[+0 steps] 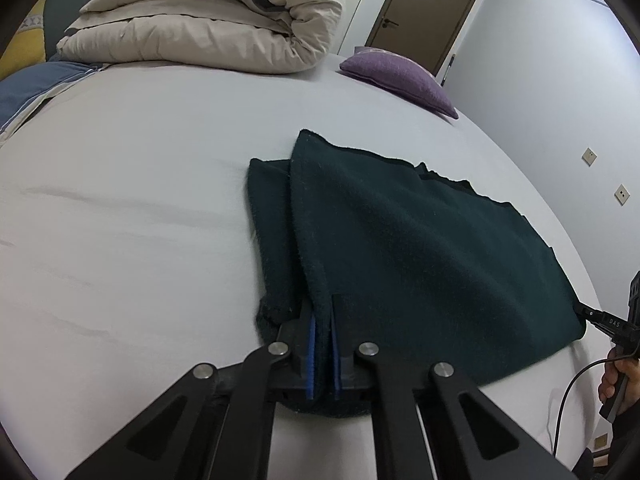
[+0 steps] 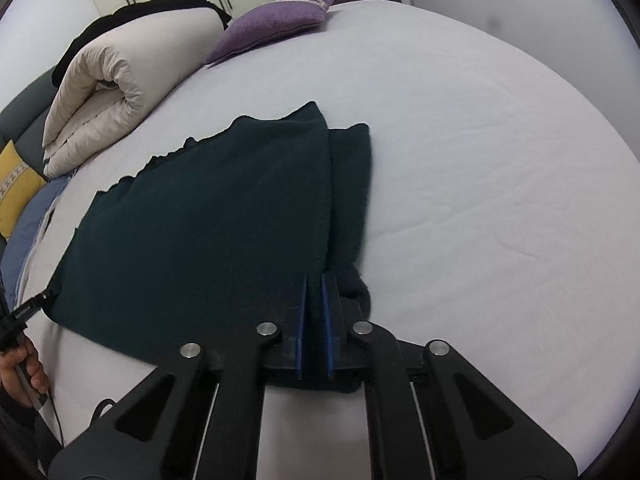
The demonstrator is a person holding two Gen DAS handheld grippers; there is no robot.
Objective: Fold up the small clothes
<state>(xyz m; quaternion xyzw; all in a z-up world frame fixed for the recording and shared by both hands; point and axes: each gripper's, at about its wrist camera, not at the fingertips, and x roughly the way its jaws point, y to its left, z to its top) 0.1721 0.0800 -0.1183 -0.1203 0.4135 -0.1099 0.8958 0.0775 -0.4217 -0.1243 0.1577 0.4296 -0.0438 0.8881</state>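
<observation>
White bed [image 1: 120,200], brown door [image 1: 424,12].

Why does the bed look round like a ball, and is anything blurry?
Left wrist view: fisheye lens bows the bed, corners dark; the dark green cloth is sharp. Right wrist view: same bulge, soft even light, slight blur along the cloth's right edge.

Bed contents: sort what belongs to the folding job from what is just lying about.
In the job:
- dark green garment
- left gripper, shut on a near corner
- right gripper, shut on the other near corner

Lying about:
- rolled beige duvet
- purple cushion
- yellow cushion
- blue pillow
</observation>
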